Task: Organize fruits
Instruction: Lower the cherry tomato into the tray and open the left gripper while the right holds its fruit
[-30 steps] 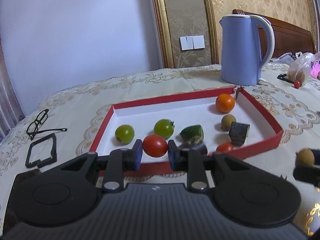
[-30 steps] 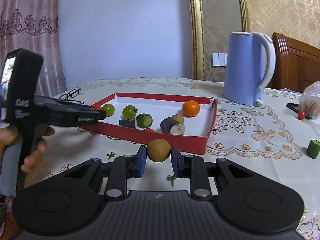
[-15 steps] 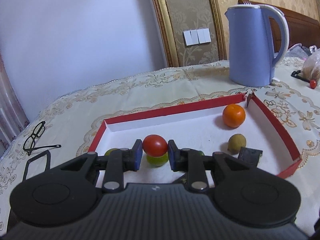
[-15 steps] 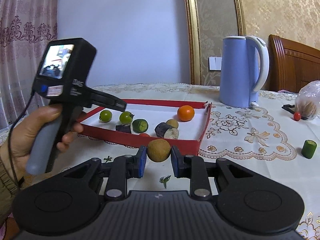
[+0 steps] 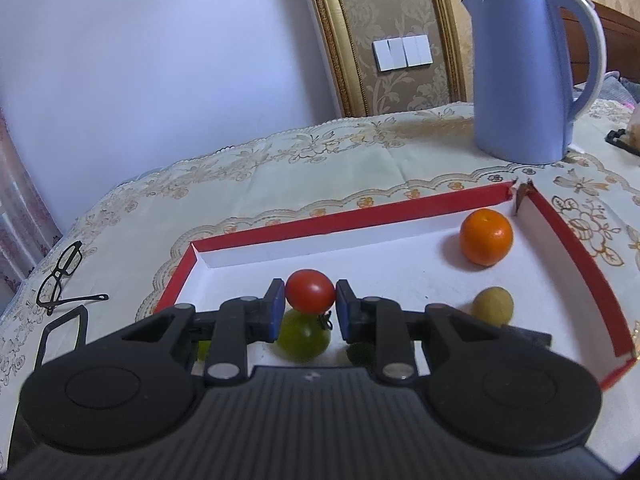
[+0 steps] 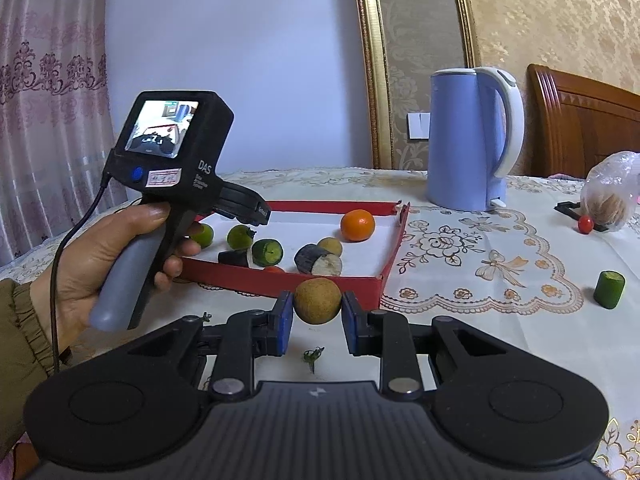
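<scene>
Partly done, by the look of it. Inside the red tray [image 6: 280, 280] already: two green tomatoes [image 6: 239, 236] at 9 o'clock, a cut cucumber piece [image 6: 267, 252] and dark sliced chunk [image 6: 318, 259] near centre, a small brown fruit [image 5: 493, 305] at 4 o'clock, an orange [image 5: 485, 236] at 2 o'clock.

Left gripper [image 5: 310, 309] clamped on a red tomato [image 5: 310, 290], raised above the tray's near-left area, directly over a green tomato. Bare white floor toward 12 o'clock for the drop; far wall low.

Right gripper [image 6: 316, 318] closed on a brown round fruit [image 6: 317, 300], outside the tray, just short of its near red wall; needs lifting over that edge.

Left outside, judging from the right view: a green cucumber stub [image 6: 609, 289] at 3 o'clock, a small red fruit [image 6: 585, 224] by the plastic bag [image 6: 610, 194] at 2 o'clock. Kettle [image 6: 468, 140] standing beyond the tray's far right corner, glasses [image 5: 60, 276] well left.
</scene>
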Demonstrator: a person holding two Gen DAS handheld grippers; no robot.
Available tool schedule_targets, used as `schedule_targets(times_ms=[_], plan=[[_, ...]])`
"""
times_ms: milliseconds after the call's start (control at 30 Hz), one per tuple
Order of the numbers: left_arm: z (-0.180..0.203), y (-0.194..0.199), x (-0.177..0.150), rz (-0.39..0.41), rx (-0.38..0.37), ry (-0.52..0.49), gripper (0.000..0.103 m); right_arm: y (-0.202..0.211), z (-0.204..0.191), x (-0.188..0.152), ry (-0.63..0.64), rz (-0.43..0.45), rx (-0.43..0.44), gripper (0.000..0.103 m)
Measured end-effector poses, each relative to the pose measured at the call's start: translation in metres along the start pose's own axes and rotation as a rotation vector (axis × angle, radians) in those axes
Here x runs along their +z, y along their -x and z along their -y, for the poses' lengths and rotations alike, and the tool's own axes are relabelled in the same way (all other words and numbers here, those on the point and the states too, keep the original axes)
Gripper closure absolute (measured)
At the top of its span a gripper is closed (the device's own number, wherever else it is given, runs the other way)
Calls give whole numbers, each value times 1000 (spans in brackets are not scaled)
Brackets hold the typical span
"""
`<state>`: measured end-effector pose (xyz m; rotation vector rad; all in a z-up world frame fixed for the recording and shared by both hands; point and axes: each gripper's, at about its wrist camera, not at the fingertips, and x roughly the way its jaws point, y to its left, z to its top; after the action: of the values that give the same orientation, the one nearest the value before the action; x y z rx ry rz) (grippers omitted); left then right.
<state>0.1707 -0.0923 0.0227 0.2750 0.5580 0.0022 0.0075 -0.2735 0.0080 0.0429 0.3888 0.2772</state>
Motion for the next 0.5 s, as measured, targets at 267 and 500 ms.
schedule_targets(times_ms=[267,500], plan=[[-4,-16,3,-29,30,7,79,0,1,-1,-6,1,4,77],[-16,-22,7,-37,51,36,79,0,3,-1,-10,3,3,77]])
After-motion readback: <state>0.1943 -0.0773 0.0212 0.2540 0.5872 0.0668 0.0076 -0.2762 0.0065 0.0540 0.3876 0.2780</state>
